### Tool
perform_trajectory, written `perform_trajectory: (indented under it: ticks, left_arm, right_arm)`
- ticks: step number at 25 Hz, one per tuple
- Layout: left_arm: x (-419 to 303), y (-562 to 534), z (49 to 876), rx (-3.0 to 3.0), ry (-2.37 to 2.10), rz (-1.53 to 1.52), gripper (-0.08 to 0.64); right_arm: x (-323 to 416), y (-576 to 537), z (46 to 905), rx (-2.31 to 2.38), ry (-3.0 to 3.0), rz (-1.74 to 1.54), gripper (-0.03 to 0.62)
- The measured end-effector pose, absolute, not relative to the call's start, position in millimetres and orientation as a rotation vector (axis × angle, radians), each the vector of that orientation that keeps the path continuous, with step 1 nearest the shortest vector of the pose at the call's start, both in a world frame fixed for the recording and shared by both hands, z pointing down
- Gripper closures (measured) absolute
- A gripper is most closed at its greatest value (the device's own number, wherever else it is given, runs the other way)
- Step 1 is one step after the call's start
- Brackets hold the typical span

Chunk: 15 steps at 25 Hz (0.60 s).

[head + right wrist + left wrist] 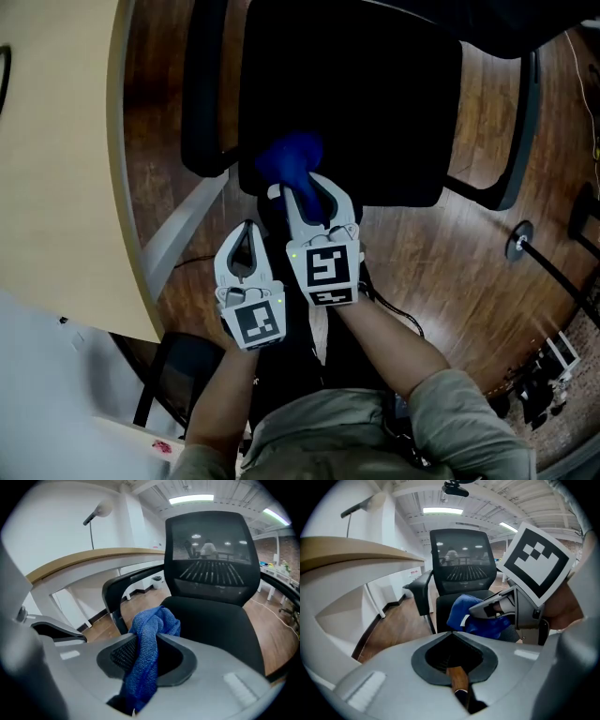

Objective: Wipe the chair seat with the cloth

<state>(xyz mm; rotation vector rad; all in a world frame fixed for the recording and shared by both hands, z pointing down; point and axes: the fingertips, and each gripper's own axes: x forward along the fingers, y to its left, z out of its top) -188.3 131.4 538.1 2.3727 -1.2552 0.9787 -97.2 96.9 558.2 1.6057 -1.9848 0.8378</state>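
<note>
A black office chair stands in front of me, its seat (356,103) dark and bare in the head view. A blue cloth (289,157) hangs bunched over the seat's near edge. My right gripper (302,186) is shut on the cloth. In the right gripper view the cloth (146,663) runs down through the closed jaws, with the seat (211,620) beyond them. My left gripper (247,228) hangs lower and to the left, over the floor, shut with nothing in it. The left gripper view shows its joined tips (451,634), and past them the right gripper (490,607) with the cloth (464,613).
A curved beige desk (56,159) fills the left side. The chair's armrests (202,84) (520,112) flank the seat, and its mesh backrest (211,550) rises behind. On the wooden floor a round stand base (518,239) and cables lie to the right. Another dark chair (178,375) is at lower left.
</note>
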Motion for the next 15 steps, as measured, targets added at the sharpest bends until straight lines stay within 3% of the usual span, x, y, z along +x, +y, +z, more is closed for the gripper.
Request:
perform_trajectory:
  ticks: [6, 15]
  left_arm:
    - [-225, 143, 556, 2.312, -1.303, 0.956, 0.555]
    - [-247, 134, 567, 2.261, -1.285, 0.983, 0.555]
  right_arm:
    - [-158, 102, 588, 1.472, -2.027, 0.829, 0.492]
    - [-187, 105, 621, 1.375, -1.983, 0.844, 0.491]
